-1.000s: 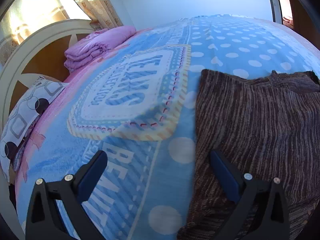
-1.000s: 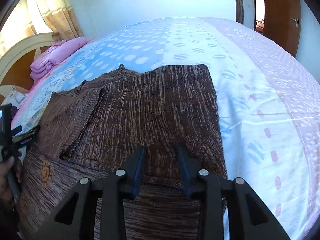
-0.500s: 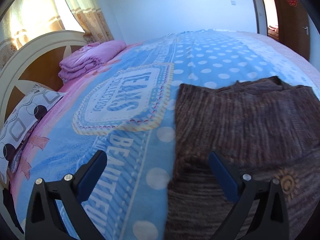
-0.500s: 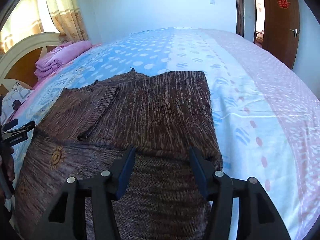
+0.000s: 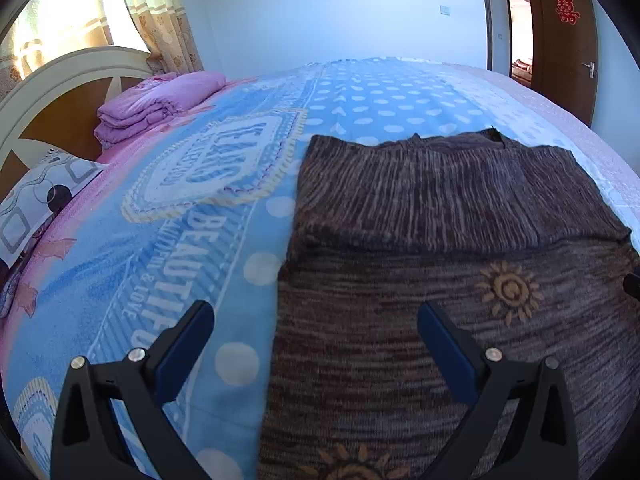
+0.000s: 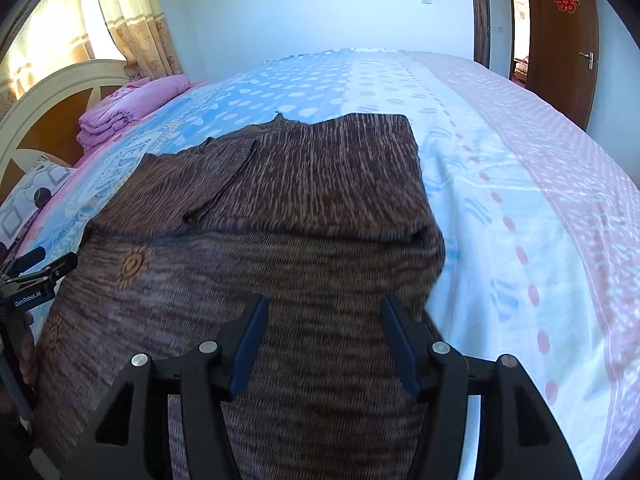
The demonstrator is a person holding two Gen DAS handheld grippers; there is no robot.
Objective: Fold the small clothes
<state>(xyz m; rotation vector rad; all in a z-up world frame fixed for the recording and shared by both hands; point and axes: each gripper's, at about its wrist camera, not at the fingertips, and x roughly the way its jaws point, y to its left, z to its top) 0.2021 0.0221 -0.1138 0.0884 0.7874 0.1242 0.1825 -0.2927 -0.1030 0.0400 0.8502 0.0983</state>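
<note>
Both claws hang above the near part of the bed, pointing forward and down along it. The left claw (image 5: 316,332) has its jaws spread wide and grips nothing: one finger is over the blue bedspread (image 5: 192,248), the other over the sweater's left part. The right claw (image 6: 324,336) is also parted and empty, both fingers over the near body of the sweater; in its view the left claw's frame shows at the far left edge, marked "GenRobot.AI".

One brown knitted sweater (image 5: 440,240) lies flat on the bed, its far part folded over towards the near part so a doubled band crosses the middle. Sun motifs are worked into it; three show in the left view, one cut by the lower edge.

The bedspread carries the word "BEAUTIFUL" and, smaller, "& LOVE"; the badge lettering is too distorted to read. One folded pink quilt (image 5: 156,108) and one patterned pillow (image 5: 44,196) sit by the headboard (image 5: 60,80). A red paper character hangs on the brown door (image 6: 564,20).
</note>
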